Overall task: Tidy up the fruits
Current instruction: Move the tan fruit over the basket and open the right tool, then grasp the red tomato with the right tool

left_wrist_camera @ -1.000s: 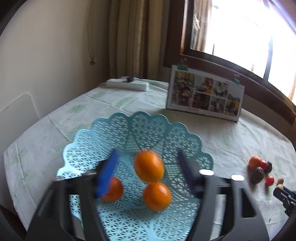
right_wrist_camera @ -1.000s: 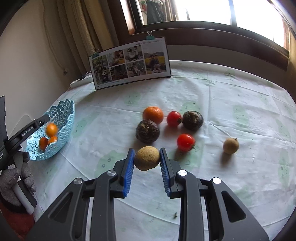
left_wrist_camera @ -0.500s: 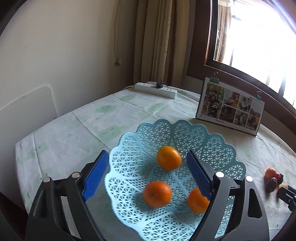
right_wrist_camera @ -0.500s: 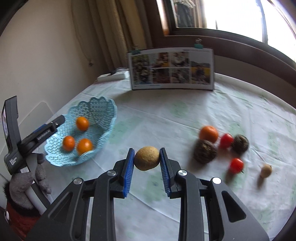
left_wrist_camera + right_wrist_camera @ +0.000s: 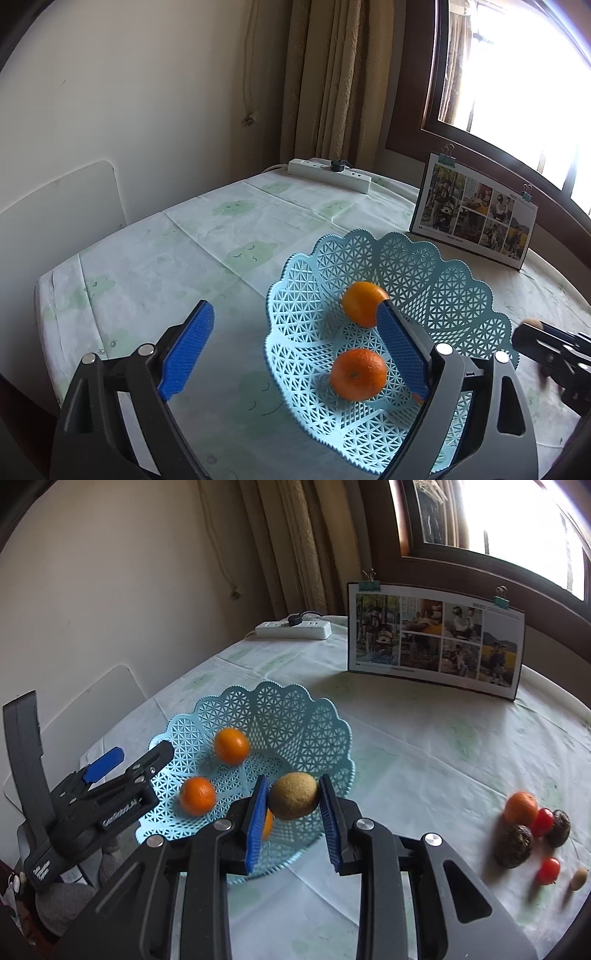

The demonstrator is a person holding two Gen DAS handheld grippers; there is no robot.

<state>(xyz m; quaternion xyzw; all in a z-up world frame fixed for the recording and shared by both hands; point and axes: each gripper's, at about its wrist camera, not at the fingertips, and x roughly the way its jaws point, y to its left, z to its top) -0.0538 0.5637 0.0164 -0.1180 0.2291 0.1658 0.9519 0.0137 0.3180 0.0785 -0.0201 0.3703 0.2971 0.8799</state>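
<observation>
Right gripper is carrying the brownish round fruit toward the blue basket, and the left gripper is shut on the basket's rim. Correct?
Not quite. The left gripper is open and grips nothing, as the left wrist view shows. The right gripper does hold the brownish fruit by the blue basket.

The right gripper (image 5: 291, 814) is clamped, both blue pads pressing the flanks of a held fruit, fingers pointing toward twelve o'clock. The left gripper (image 5: 295, 354) has its jaws spread wide with nothing between the pads. In the right wrist view it sits at about nine o'clock, aimed toward two o'clock.
</observation>
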